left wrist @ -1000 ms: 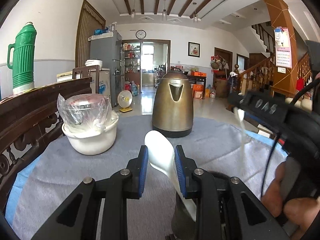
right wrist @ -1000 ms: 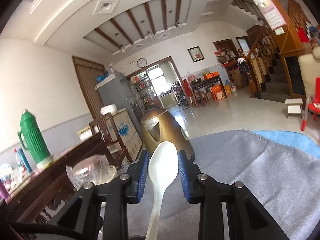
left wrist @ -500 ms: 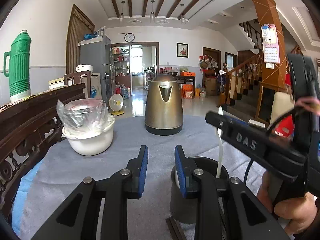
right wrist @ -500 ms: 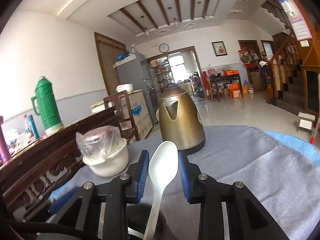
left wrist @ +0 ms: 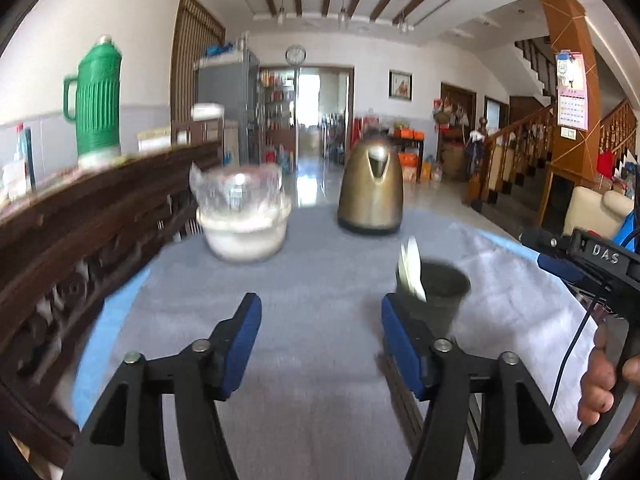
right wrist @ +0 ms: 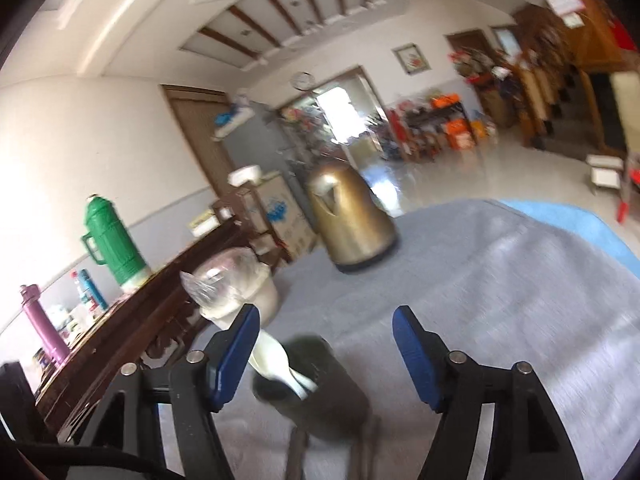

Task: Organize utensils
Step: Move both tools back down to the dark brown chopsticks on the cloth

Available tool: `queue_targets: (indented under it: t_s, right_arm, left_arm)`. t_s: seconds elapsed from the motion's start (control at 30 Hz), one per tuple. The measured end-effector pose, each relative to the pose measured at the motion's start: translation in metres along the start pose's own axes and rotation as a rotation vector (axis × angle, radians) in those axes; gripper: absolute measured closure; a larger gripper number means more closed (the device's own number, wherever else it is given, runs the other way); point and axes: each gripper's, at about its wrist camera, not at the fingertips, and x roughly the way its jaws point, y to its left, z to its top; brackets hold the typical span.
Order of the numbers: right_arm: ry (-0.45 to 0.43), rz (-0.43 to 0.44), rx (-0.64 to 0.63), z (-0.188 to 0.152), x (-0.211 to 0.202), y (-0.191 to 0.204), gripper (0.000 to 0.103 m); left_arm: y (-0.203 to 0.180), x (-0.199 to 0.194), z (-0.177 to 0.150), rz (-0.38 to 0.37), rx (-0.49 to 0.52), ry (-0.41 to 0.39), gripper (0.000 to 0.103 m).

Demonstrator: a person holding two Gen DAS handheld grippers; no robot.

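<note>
White plastic is standing in the dark holder (left wrist: 438,290) now: the two spoons (left wrist: 410,270) you were gripping a second ago are leaning inside it, bowls up. Both tools are spread wide and holding nothing. Your left tool (left wrist: 320,338) is hanging over bare grey cloth, its right finger just beside the holder's near wall. Your right tool (right wrist: 324,354) is looking down on the same holder, with a spoon (right wrist: 276,362) showing just past its left finger, which a second ago was clamped around the handle. By my reading, that means the drop-off is done for this pair and both tools are free for whatever utensil comes next; none is showing on the desk (left wrist: 320,400) in either view, so you may be finishing.

Farther along the desk, the white bowl (left wrist: 244,236) with its plastic-wrapped top is sitting left of centre, and the brass-coloured kettle (left wrist: 370,196) is standing behind it, well apart from the holder. Beyond the carved wooden rail, the green thermos (left wrist: 98,100) is standing.

The only legible writing is "DAS" on the right tool's body (left wrist: 604,252), seen from the left camera. The wall calendar and clock are too blurred to read.
</note>
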Motion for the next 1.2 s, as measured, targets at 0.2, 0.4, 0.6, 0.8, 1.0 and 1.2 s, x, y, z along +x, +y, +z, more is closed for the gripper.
queue_targets:
  t_s: [0.2,0.4,0.6,0.8,1.0,1.2]
  right_arm:
    - [0.203,-0.087,0.080,-0.030,-0.011,-0.031,0.064]
    - [0.351,-0.091,0.140,-0.062,-0.012,-0.048,0.072]
    - [0.444,-0.083,0.159,-0.082,0.002,-0.044,0.077]
    - [0.472,-0.080,0.165,-0.090,0.014,-0.040,0.078]
    - [0.484,-0.081,0.175,-0.092,0.023,-0.040,0.077]
    - [0.494,-0.101,0.159,-0.094,0.037,-0.038,0.077]
  left_arm:
    - [0.004,-0.003,-0.039,-0.039,-0.070,0.184,0.039]
    - [0.001,-0.006,-0.066,-0.086,-0.079,0.296,0.039]
    - [-0.003,0.010,-0.069,-0.172,-0.115,0.384,0.039]
    - [-0.008,0.036,-0.071,-0.181,-0.129,0.438,0.039]
    - [-0.017,0.060,-0.074,-0.185,-0.113,0.483,0.039]
    - [-0.027,0.072,-0.074,-0.169,-0.069,0.498,0.039]
